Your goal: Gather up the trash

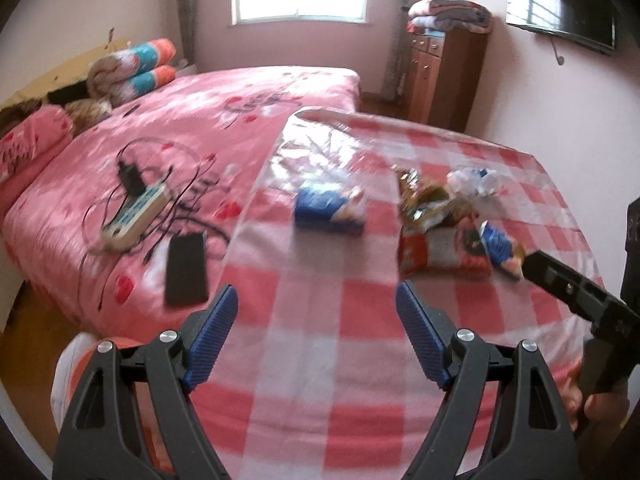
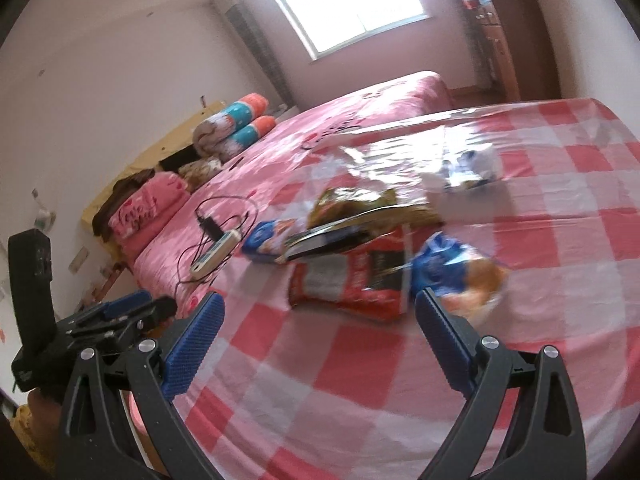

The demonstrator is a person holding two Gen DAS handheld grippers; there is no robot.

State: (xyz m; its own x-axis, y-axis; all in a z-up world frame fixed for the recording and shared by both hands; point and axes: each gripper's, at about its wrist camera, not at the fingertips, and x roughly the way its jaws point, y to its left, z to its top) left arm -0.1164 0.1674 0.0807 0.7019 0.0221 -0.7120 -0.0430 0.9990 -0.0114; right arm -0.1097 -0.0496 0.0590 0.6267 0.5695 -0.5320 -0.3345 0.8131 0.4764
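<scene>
Pink bedding covers the bed [image 1: 248, 112], the largest thing in both views, with rolled blankets [image 1: 136, 66] stacked at its head. Beside it stands the counter [image 1: 320, 320], under a red-and-white checked cloth with a clear plastic sheet on top. A wooden cabinet [image 1: 440, 76] stands in the far corner below a wall-mounted screen [image 1: 560, 4].

On the bed lie a power strip [image 1: 132, 216] with tangled black cables and, near the bed's edge, a flat black device [image 1: 186, 270].

The trash sits on the counter. A red snack bag [image 2: 352, 284] lies flat, with a brown and gold wrapper [image 2: 360, 204] just behind it, touching it. A blue bag [image 2: 456, 276] lies beside the red one, and a second blue bag [image 1: 328, 210] lies apart on the bed side. Crumpled white paper [image 1: 474, 180] is farthest back.

My left claw [image 1: 316, 312] stands open above bare cloth, holding nothing. My right claw [image 2: 320, 320] is also open and empty; its right finger [image 2: 444, 332] appears just in front of the blue bag, though contact cannot be determined through the blur.
</scene>
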